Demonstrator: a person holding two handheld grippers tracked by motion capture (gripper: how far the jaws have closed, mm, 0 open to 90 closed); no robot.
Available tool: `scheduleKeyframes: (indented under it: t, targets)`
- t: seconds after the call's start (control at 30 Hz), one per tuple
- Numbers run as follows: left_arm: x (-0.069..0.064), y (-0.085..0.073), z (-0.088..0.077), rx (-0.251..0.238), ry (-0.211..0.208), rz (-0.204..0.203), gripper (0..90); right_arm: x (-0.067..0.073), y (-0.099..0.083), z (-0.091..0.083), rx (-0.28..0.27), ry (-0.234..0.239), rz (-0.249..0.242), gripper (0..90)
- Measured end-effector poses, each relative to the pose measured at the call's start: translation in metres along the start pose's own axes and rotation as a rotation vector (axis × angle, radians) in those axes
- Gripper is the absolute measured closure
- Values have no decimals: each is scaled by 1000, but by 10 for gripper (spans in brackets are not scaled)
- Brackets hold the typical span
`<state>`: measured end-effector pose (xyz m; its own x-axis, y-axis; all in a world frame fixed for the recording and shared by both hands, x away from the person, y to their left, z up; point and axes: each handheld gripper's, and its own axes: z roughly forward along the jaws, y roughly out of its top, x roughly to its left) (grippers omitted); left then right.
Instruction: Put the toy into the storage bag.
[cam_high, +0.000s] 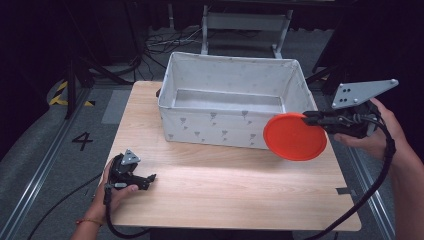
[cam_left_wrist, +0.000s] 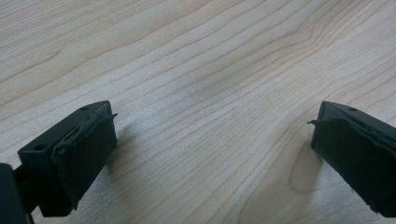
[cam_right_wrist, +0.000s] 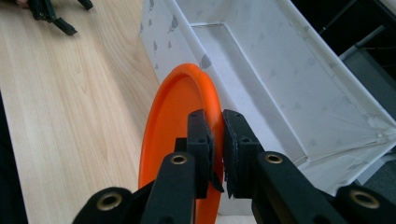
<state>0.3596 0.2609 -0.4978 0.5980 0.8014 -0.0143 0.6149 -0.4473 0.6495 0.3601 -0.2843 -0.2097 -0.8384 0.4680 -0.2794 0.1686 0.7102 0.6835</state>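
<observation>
Currently we've got the right gripper (cam_high: 306, 118) clamped on the rim of the orange plate (cam_high: 295, 136); in the right gripper view both pads pinch the plate's (cam_right_wrist: 175, 121) edge. We're holding it off the wooden table (cam_high: 225, 195), tilted up so its face shows to the high camera, just in front of the right front corner of the white fabric bin (cam_high: 230, 100). Whether plate and bin wall touch, we can't tell. Our left gripper (cam_high: 150, 177) sits low at the table's front left corner, well away from the plate, jaws spread wide over bare wood (cam_left_wrist: 210, 93), nothing between them.
</observation>
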Motion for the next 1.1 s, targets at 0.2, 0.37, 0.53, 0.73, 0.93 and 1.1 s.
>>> scheduleKeyframes:
  t: [0.2, 0.37, 0.53, 0.73, 0.93, 1.1]
  targets:
    - [0, 0, 0, 0, 0, 0, 6, -12, 15, -3, -1, -22, -7, 821]
    - [0, 0, 0, 0, 1, 2, 5, -21, 26, -7, -12, -40, -9, 821]
    - [0, 0, 0, 0, 0, 0, 5, -35, 31, -11, -42, -61, 15, 822]
    - [0, 0, 0, 0, 1, 2, 5, -47, 35, -8, -9, -94, 18, 821]
    - [0, 0, 0, 0, 1, 2, 5, -66, 46, -6, 19, -132, 36, 821]
    - [0, 0, 0, 0, 1, 2, 5, -77, 56, -2, 21, -141, 35, 822]
